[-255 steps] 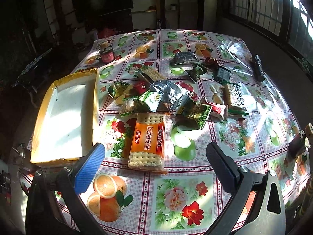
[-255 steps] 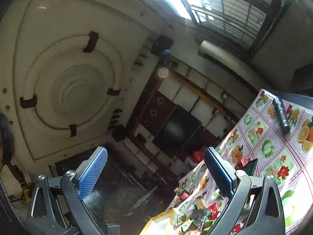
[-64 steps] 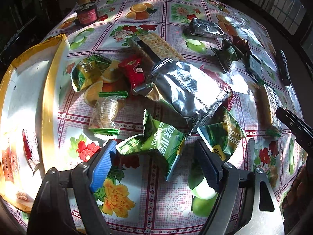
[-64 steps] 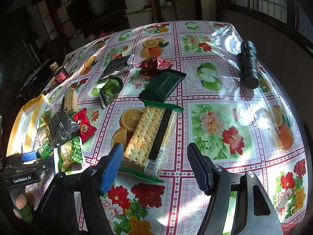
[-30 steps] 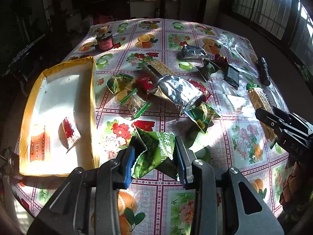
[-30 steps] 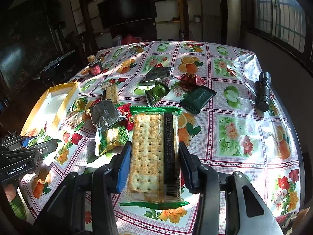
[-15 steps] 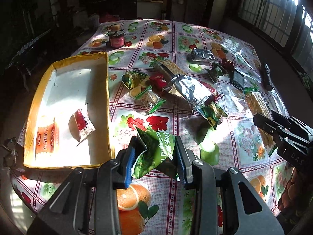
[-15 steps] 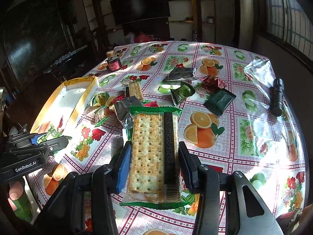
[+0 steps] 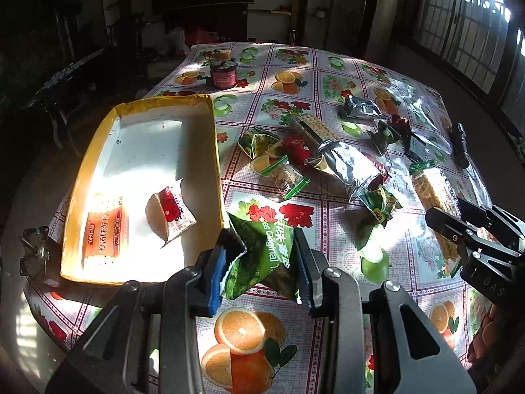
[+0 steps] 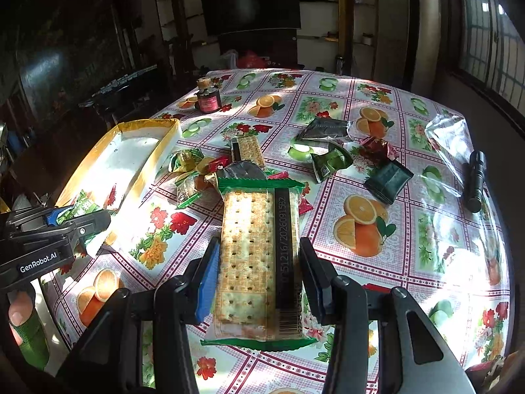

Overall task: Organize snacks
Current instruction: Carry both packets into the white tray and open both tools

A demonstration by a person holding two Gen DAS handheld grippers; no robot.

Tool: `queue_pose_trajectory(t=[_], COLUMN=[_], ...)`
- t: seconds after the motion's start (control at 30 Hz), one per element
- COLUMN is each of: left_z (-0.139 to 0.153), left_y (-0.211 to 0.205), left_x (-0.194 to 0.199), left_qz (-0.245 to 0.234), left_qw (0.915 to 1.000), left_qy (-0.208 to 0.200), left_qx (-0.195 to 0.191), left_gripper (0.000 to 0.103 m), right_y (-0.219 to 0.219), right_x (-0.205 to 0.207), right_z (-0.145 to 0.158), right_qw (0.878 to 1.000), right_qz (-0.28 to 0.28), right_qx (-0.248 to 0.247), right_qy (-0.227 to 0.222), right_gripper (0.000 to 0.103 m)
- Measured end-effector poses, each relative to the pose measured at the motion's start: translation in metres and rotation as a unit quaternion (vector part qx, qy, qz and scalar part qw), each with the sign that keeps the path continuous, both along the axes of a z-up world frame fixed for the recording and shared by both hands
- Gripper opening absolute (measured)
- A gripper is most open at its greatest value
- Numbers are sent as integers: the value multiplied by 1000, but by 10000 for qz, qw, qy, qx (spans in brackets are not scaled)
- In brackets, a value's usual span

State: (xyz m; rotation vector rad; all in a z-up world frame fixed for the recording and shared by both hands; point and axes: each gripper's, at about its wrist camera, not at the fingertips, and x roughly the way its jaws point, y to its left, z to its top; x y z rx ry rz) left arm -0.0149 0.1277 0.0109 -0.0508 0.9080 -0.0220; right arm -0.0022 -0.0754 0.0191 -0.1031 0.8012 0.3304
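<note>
Left of the left gripper [image 9: 262,262], which clamps a green foil snack bag [image 9: 262,256], the yellow-rimmed white tray [image 9: 215,151] holds 2 packets; right gripper [image 10: 257,277] pinches a clear-wrapped cracker pack [image 10: 259,256]; roughly 10 snacks lie loose beyond.

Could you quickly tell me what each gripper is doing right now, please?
Left gripper: closed on a green snack bag.
Right gripper: closed on a cracker pack.
</note>
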Motion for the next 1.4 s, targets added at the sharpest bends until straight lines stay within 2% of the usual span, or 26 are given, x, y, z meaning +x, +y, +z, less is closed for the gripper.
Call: queue_pose_trajectory(t=[0.17, 0.33, 0.6, 0.73, 1.0, 1.13, 1.4], left_z=[0, 4, -5, -15, -31, -37, -42], left_y=[13, 41, 106, 120, 134, 137, 136], left_x=[1, 4, 22, 34, 54, 62, 65], left_qz=[115, 399, 1026, 1187, 1311, 1345, 1358], left_qw=[9999, 9992, 9943, 9923, 9900, 9894, 9891], left_qy=[-21, -74, 115, 243, 451, 506, 547], left_qx=[-44, -65, -266, -271, -252, -234, -133], left_gripper=[38, 38, 38, 38, 38, 38, 39], right_y=[15, 34, 115, 161, 226, 241, 248], right_x=[2, 15, 57, 89, 133, 141, 143], right_z=[1, 2, 7, -2, -39, -54, -58], right_qw=[9998, 9956, 9737, 9642, 9668, 9687, 9689], right_qz=[173, 602, 1496, 1705, 1722, 1743, 1884], right_qx=[70, 664, 1598, 1810, 1408, 1142, 856], right_qy=[38, 270, 637, 922, 1261, 1351, 1358], right_gripper=[46, 46, 46, 46, 46, 46, 47])
